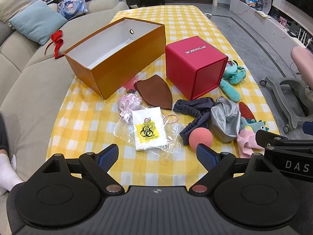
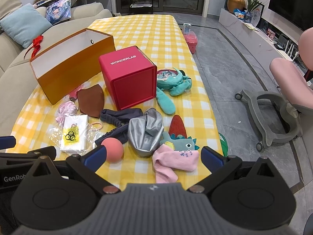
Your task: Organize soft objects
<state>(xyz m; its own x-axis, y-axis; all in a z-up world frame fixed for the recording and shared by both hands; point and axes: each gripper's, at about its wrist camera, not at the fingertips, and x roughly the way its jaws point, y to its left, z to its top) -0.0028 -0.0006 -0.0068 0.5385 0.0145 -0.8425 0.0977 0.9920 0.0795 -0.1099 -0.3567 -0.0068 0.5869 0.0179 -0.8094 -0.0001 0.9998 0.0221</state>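
Nearest the right gripper (image 2: 153,155), whose jaws are spread and empty, the pink cloth (image 2: 172,161) is seen at twelve o'clock, its long axis toward seven o'clock. The left gripper (image 1: 157,155), likewise spread and empty, is farther; the orange box (image 2: 64,66) lies at ten o'clock.

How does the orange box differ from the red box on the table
The orange box is long, open at the top and shows a white inside; the red box is a closed-looking cube printed WONDERLAB. The orange box is the larger. Both stand on the checked tablecloth.
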